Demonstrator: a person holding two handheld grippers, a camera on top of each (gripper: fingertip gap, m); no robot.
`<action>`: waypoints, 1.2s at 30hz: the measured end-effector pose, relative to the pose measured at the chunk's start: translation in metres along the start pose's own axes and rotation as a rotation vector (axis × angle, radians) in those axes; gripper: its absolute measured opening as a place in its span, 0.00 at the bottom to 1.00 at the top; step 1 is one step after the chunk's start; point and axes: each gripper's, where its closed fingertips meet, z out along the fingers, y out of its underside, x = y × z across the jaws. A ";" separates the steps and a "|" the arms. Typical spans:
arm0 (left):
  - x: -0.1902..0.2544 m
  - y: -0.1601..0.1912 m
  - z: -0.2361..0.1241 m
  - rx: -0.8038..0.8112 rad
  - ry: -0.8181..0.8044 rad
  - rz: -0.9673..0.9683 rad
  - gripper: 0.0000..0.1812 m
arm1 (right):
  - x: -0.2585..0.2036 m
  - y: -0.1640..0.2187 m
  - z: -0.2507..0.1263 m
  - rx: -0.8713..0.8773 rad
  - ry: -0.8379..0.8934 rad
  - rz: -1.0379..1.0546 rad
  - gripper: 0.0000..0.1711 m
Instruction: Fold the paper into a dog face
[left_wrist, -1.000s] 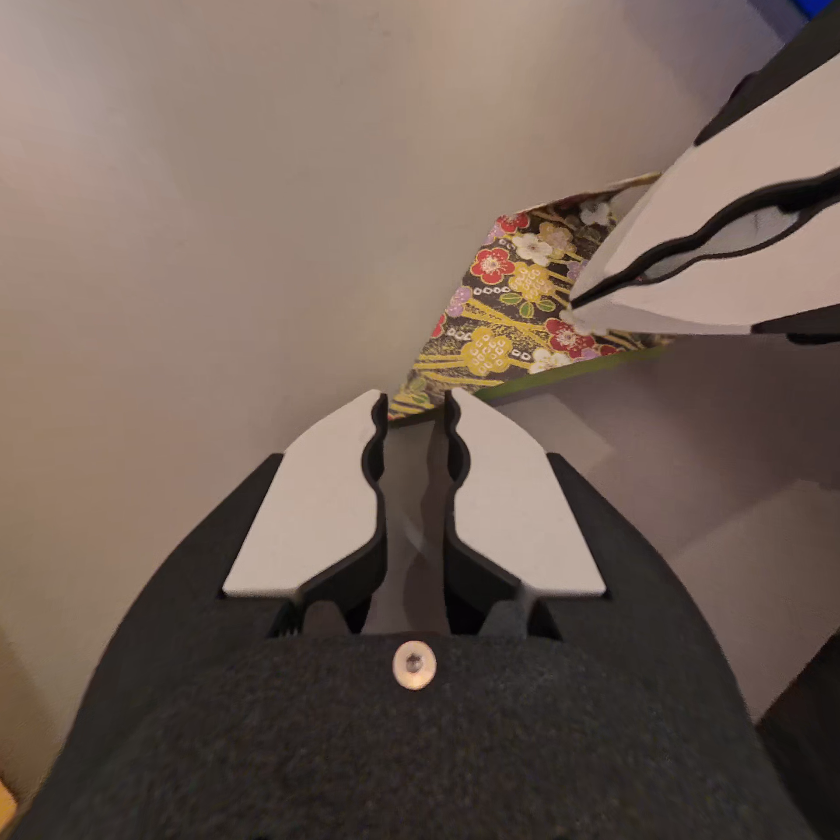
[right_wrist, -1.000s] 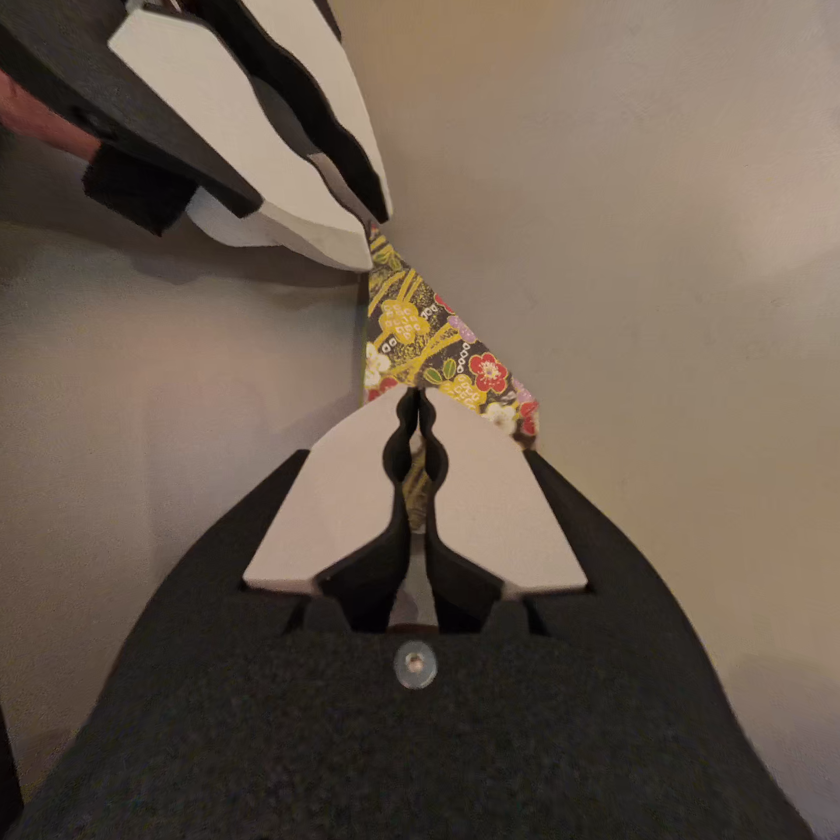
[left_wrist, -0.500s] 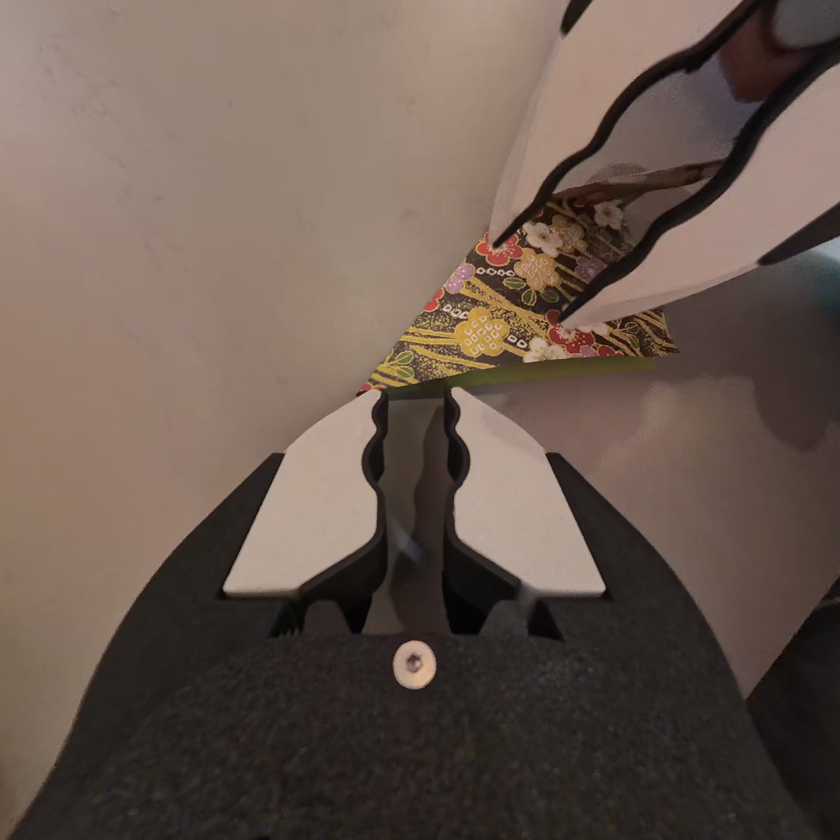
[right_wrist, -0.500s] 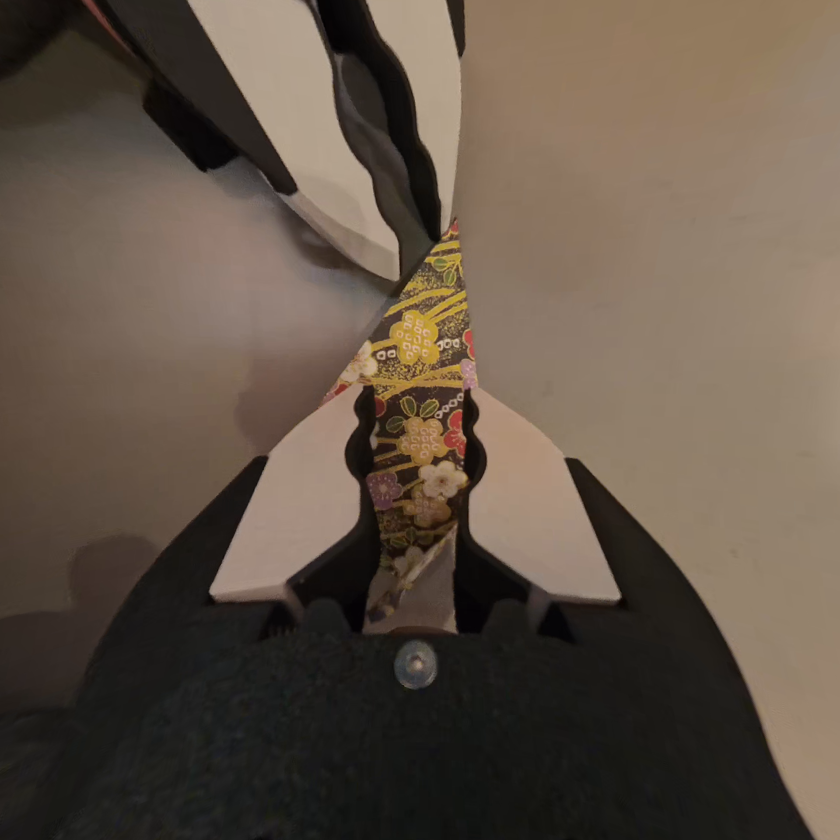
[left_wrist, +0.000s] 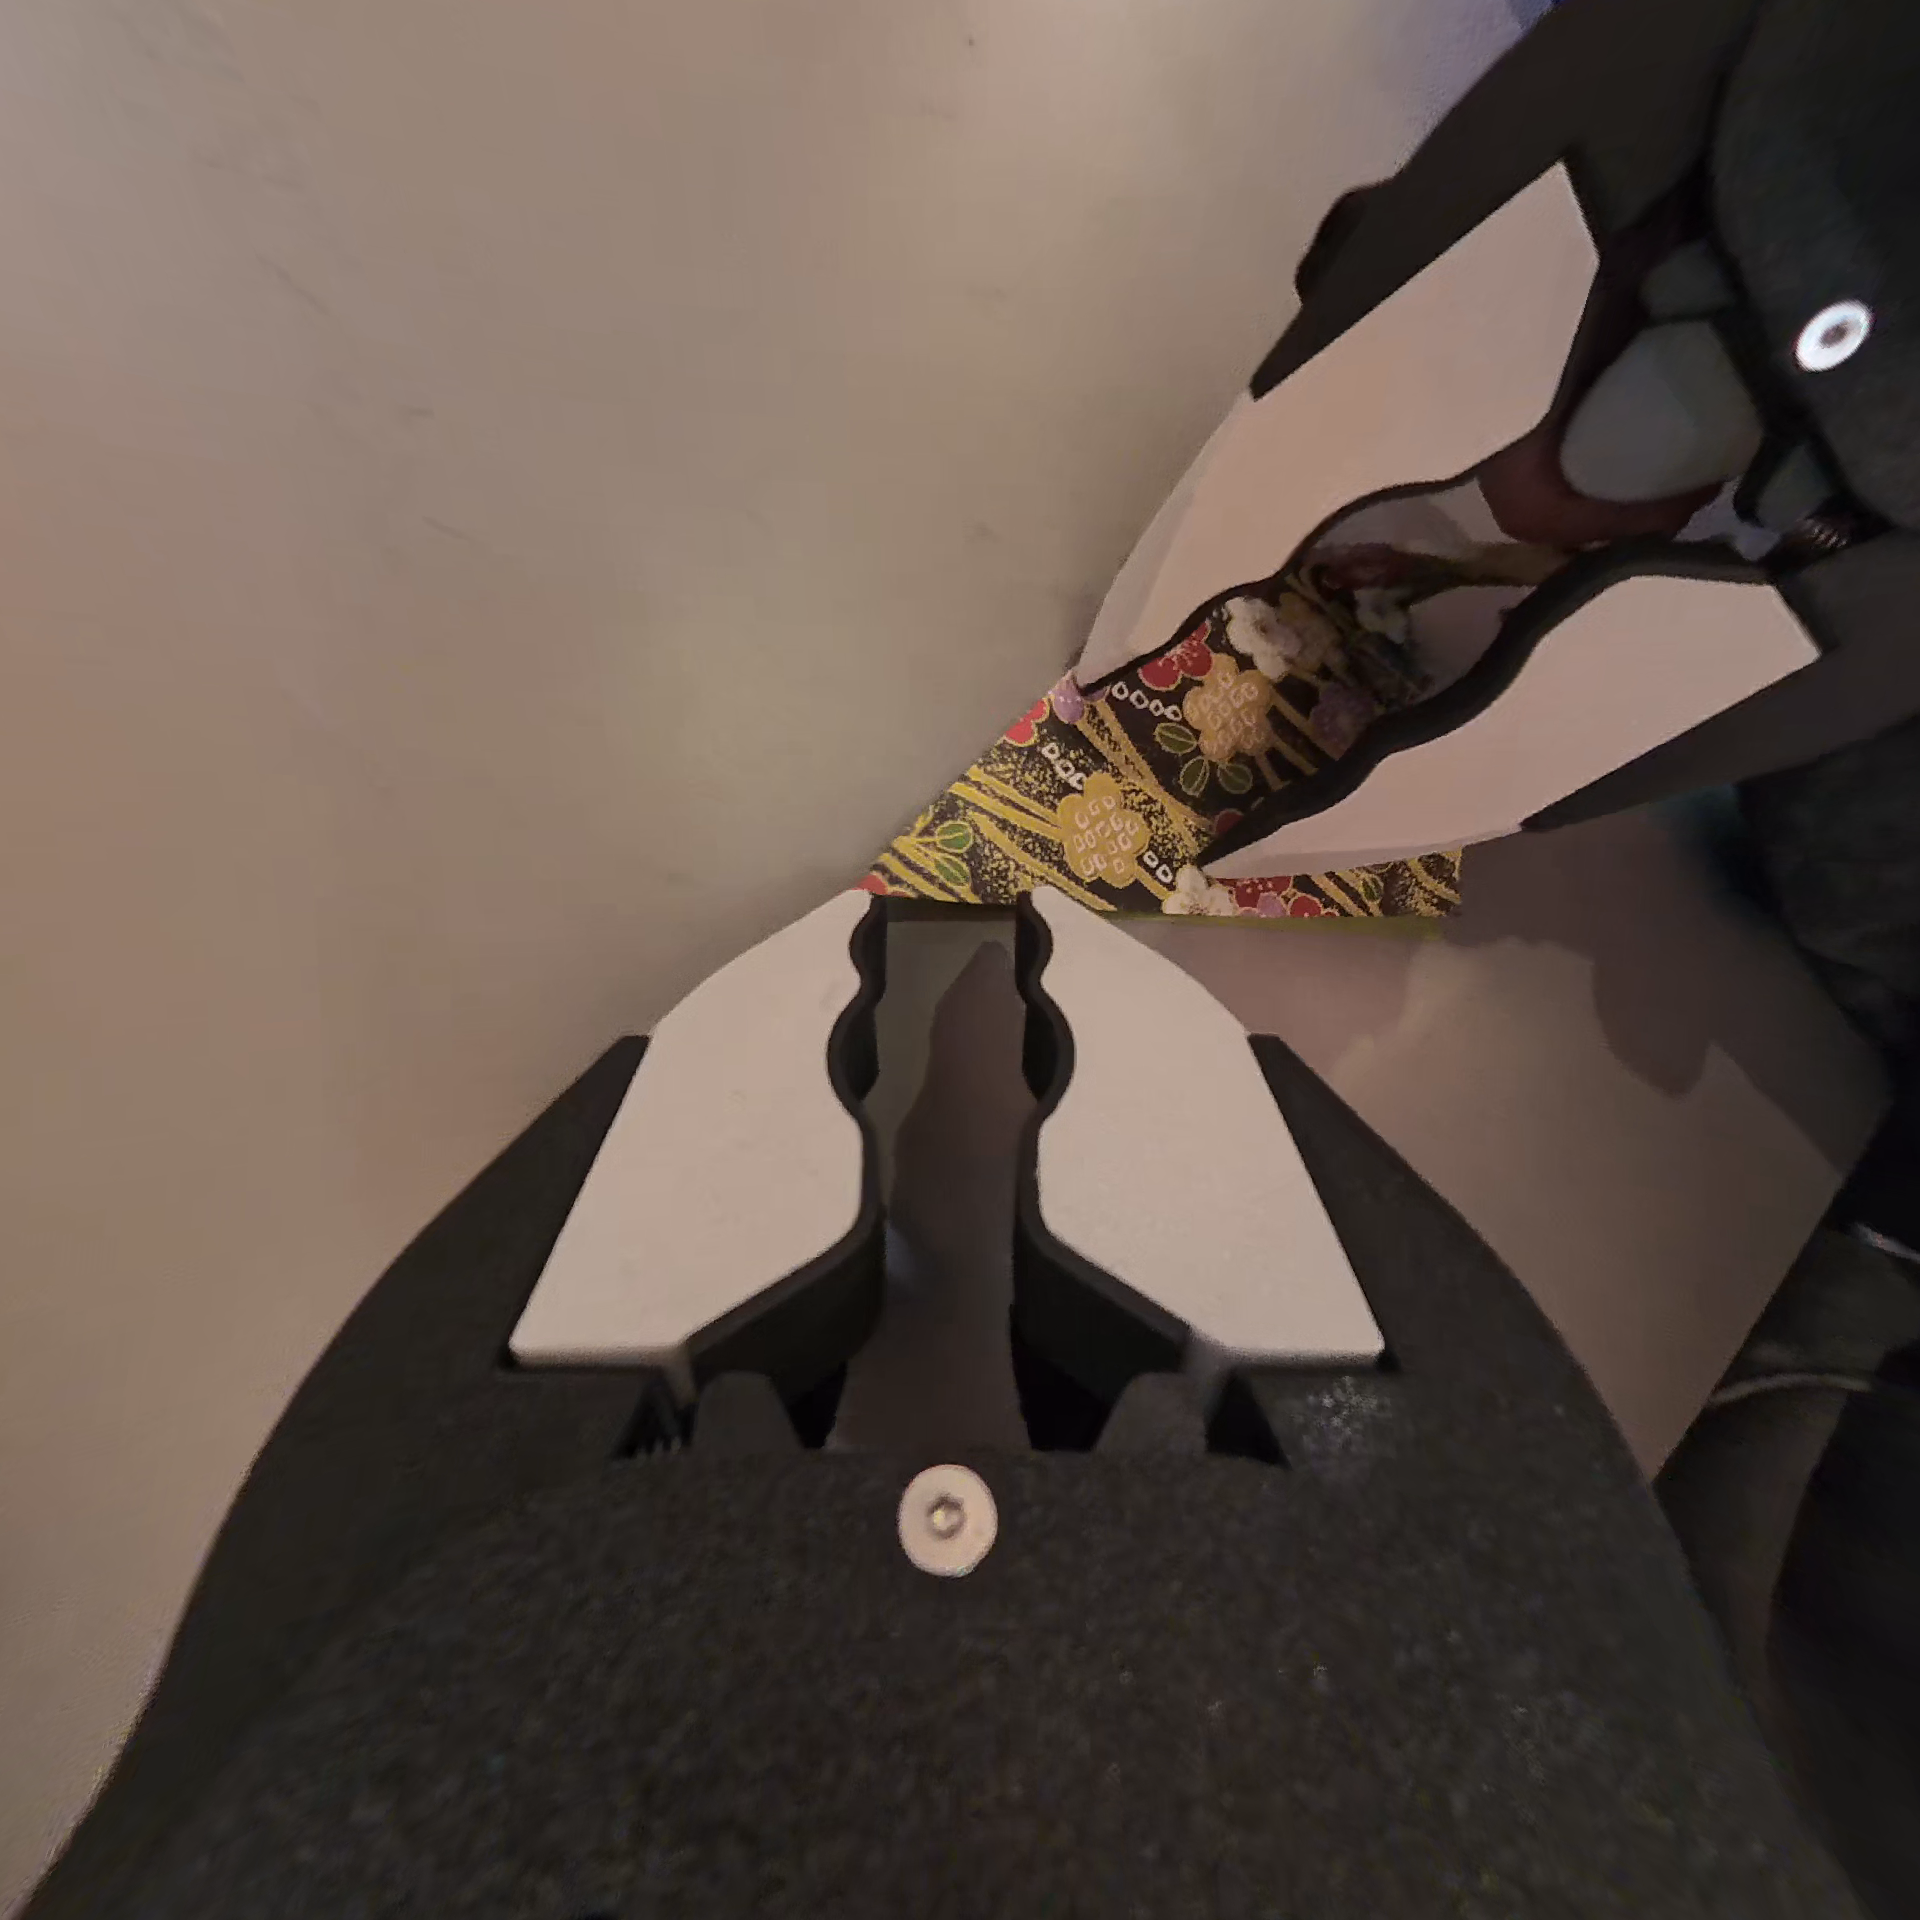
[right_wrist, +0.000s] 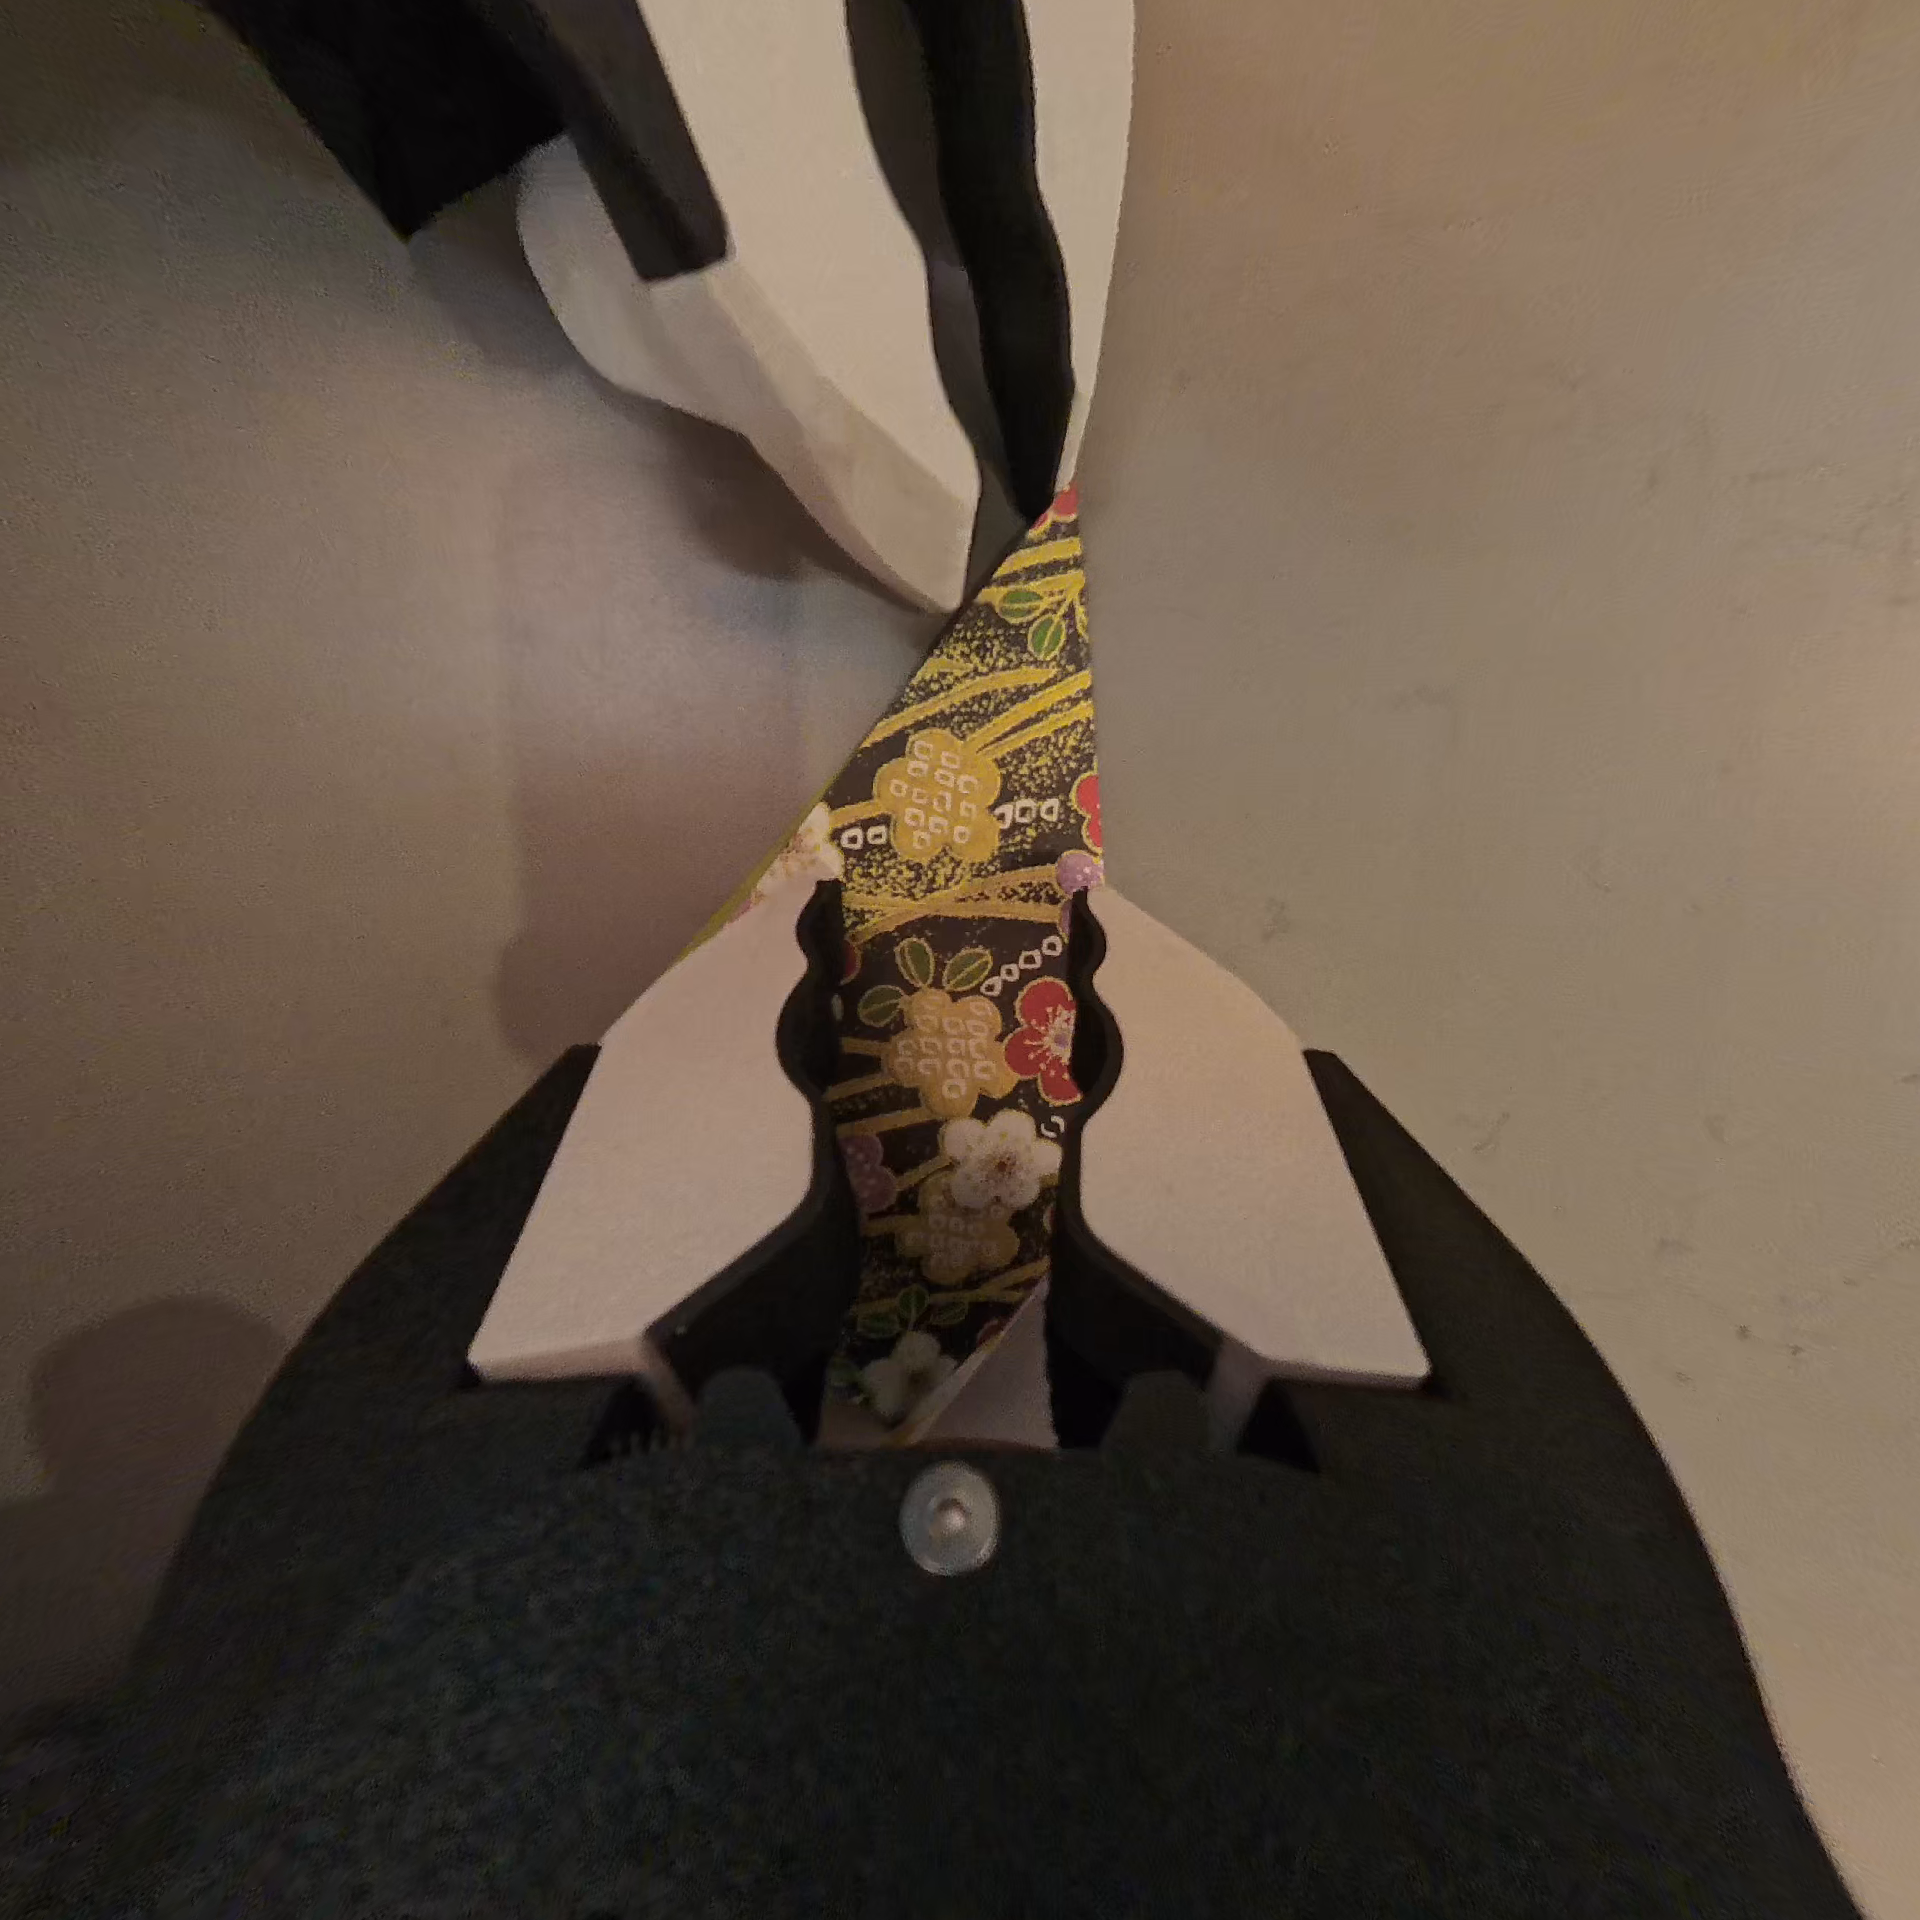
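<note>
The paper (left_wrist: 1101, 821) is folded into a flat triangle with a black, gold and red flower print and a green underside. It lies on the beige table (left_wrist: 468, 520). My left gripper (left_wrist: 945, 912) is open by a narrow gap and empty, with its tips at the paper's near corner. My right gripper (left_wrist: 1153, 769) comes in from the upper right, open, with its fingers straddling the paper. In the right wrist view the paper (right_wrist: 966, 790) runs between the spread fingers of my right gripper (right_wrist: 951, 899). There my left gripper (right_wrist: 1013, 530) stands at the paper's far point.
The table's edge (left_wrist: 1704, 1392) runs along the lower right of the left wrist view, with dark space beyond it. Bare table top (right_wrist: 1507, 727) lies to the right of the paper in the right wrist view. The gap from one gripper's tips to the other's is roughly 6 cm.
My right gripper was nearly shut on the paper one second ago; it has opened and let go. It has swung over the paper, which has settled flat. My left gripper's opening is unchanged.
</note>
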 end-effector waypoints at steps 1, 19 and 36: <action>-0.002 0.000 -0.001 0.005 0.001 -0.017 0.13 | 0.000 0.000 0.000 0.001 0.001 0.001 0.24; -0.011 -0.005 0.004 -0.022 -0.057 -0.058 0.00 | 0.000 0.000 0.000 0.039 0.006 0.007 0.24; 0.059 -0.024 -0.004 0.076 0.137 0.256 0.00 | 0.001 0.000 0.000 0.057 0.011 0.016 0.24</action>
